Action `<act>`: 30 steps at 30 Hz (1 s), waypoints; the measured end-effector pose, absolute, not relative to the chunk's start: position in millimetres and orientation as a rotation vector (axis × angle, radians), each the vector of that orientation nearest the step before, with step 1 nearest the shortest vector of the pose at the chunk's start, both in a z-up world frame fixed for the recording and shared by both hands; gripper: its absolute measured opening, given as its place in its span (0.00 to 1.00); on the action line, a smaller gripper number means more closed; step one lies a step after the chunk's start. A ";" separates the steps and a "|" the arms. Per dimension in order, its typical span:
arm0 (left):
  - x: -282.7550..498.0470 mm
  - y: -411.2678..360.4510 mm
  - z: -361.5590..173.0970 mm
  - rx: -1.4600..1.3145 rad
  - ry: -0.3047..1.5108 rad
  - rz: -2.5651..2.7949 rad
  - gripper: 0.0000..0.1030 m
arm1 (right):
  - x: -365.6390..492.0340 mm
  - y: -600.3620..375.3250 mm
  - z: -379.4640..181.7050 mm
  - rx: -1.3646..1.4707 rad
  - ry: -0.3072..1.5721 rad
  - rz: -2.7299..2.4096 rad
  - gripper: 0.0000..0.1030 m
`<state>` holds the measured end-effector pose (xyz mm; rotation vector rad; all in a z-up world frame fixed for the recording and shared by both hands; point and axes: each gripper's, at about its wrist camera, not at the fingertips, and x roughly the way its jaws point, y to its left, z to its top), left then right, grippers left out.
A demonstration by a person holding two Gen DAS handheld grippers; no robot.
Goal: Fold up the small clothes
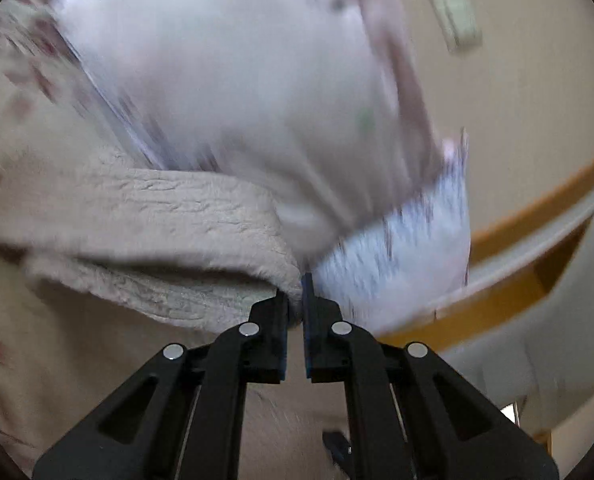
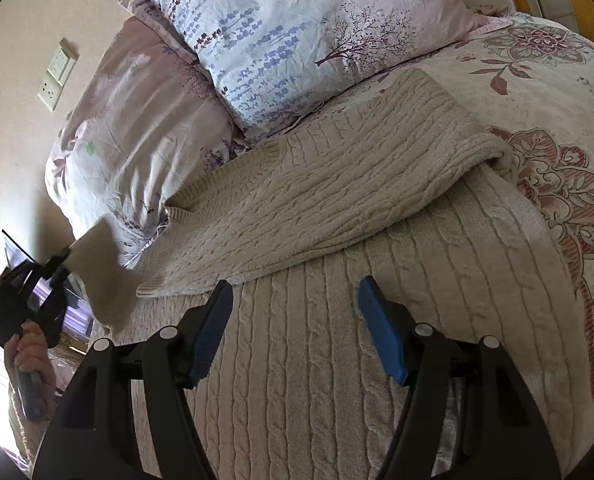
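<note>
Cream cable-knit sweater (image 2: 337, 240) spread on floral bedspread (image 2: 557, 92), pillows (image 2: 297, 32) at 12 o'clock, wall switch (image 2: 57, 74) at 10; left gripper (image 1: 295, 300) fingers pinched on sweater's edge, right gripper (image 2: 295, 312) fingers wide apart, holding nothing, above knit.

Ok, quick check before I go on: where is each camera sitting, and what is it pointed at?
Left wrist: rides the left tongs, shut on the beige sweater; faces a blurred pillow and the wall. Only its black fingers show.
Right wrist: rides the open right tongs, above the bed, looking down over the sweater toward the pillows. Its blue pads show, as do the left tongs and the hand holding them.
Shared: sweater, pillow, left tongs.
</note>
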<state>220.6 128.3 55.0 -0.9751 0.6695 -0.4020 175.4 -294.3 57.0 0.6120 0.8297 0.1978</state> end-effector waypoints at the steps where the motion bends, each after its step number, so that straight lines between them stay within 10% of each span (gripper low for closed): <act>1: 226.1 109.8 46.4 -0.971 0.713 -0.425 0.05 | 175.9 -292.9 58.2 0.598 0.836 0.194 0.65; 10: 217.7 85.1 8.3 -0.969 0.894 -0.479 0.44 | 181.4 -250.5 121.1 0.240 0.830 0.298 0.65; 26: 183.7 194.5 -13.3 -1.041 0.794 -0.219 0.44 | 219.9 -11.4 100.0 -0.569 0.764 0.686 0.49; 30: 184.2 188.6 -10.1 -0.956 0.819 -0.202 0.44 | 230.5 -5.3 84.4 -0.610 0.778 0.610 0.23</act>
